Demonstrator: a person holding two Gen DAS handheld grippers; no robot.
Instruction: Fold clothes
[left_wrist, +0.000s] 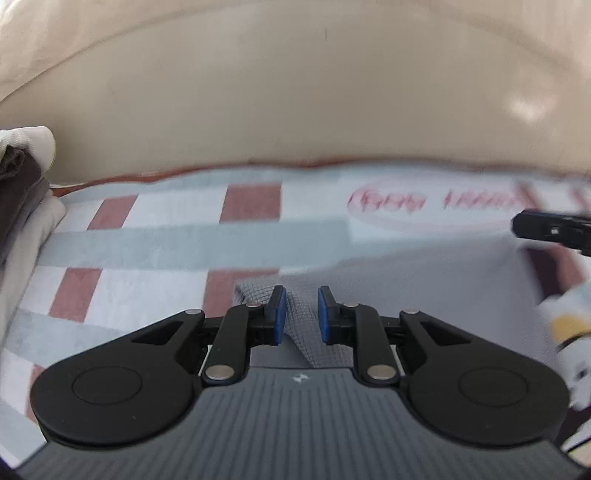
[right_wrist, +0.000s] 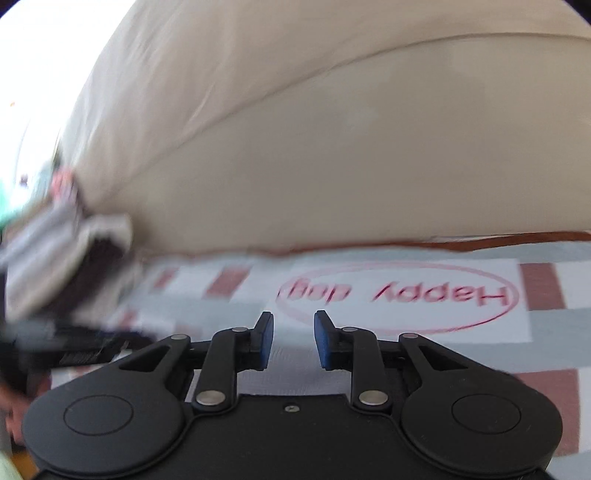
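Grey waffle-knit cloth lies flat on the checked red, grey and white blanket, its long side running off to the right, with one puckered corner reaching in between the blue pads of my left gripper, which stand slightly apart and do not clearly pinch it. My right gripper is spread too, with nothing between its fingers. Only the right wrist view reads the blanket's "Happy day" oval sharply, and only the left one shows the cloth; both catch the folded pile by the beige cushion.
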